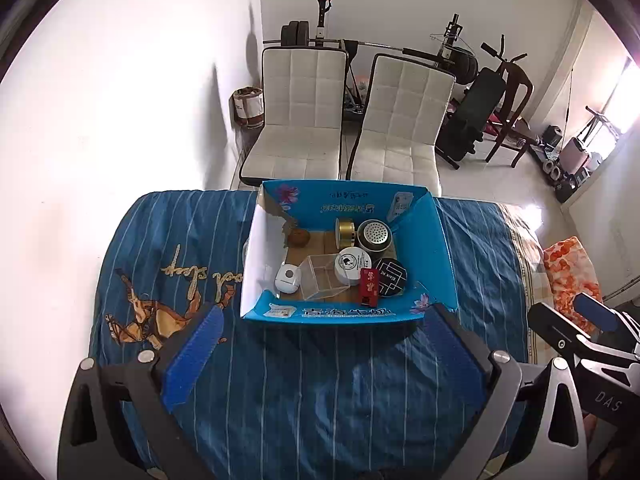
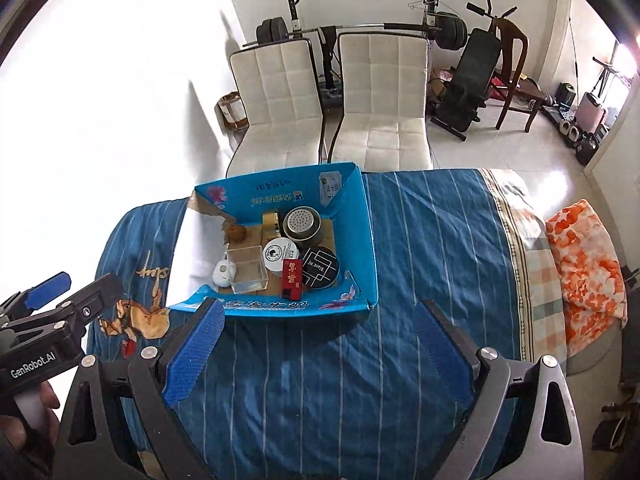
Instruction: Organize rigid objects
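Note:
A blue cardboard box (image 1: 438, 248) stands on the blue striped bedspread (image 1: 304, 392); it also shows in the right wrist view (image 2: 368, 232). Inside lie a clear plastic cube (image 1: 322, 276), a small white round device (image 1: 287, 278), a white tin (image 1: 353, 265), a red box (image 1: 370, 285), a black round tin (image 1: 391, 277), a metal strainer cup (image 1: 375, 234), a gold tin (image 1: 345, 231) and a brown nut (image 1: 299, 237). My left gripper (image 1: 326, 314) is open and empty just before the box. My right gripper (image 2: 320, 312) is open and empty at the box's near wall.
Two white padded chairs (image 1: 304, 112) stand beyond the bed's far edge, gym equipment (image 1: 476, 92) behind them. An orange patterned pillow (image 2: 584, 264) lies on the bed's right side. A white wall is at the left.

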{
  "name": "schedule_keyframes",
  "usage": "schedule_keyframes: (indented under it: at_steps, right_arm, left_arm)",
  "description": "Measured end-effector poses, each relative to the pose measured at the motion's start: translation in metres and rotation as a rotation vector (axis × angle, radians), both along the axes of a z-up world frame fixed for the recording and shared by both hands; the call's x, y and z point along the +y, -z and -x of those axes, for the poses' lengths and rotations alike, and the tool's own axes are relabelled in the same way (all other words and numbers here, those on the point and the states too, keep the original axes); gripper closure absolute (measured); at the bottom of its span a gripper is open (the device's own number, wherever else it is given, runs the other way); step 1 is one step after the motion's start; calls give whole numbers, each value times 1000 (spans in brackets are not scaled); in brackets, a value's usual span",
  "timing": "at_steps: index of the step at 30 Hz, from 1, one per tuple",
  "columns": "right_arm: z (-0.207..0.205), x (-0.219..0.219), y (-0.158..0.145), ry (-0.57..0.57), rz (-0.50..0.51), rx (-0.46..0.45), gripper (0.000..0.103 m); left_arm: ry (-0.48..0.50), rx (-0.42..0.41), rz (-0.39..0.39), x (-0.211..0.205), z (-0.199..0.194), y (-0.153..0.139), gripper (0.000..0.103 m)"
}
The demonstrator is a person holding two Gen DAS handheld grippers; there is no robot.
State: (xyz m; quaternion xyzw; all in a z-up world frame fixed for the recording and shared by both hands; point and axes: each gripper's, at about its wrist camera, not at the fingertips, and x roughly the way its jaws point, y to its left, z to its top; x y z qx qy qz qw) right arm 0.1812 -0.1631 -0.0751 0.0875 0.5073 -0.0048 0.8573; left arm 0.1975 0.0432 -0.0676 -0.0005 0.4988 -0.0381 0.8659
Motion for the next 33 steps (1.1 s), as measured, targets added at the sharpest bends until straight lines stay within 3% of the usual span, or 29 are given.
schedule_keyframes:
  at_steps: [5, 16, 33]
  right_arm:
    - [36, -4, -39, -4, 6, -55, 5]
    - [76, -8, -96, -16, 30, -135, 5]
    - [31, -10, -69, 24, 56, -114, 5]
  left_arm:
    - [-23, -39, 22, 1, 29, -27, 0]
    - [-36, -157, -27, -2, 59, -69, 0]
    - [-25, -127, -45, -6, 17, -38, 0]
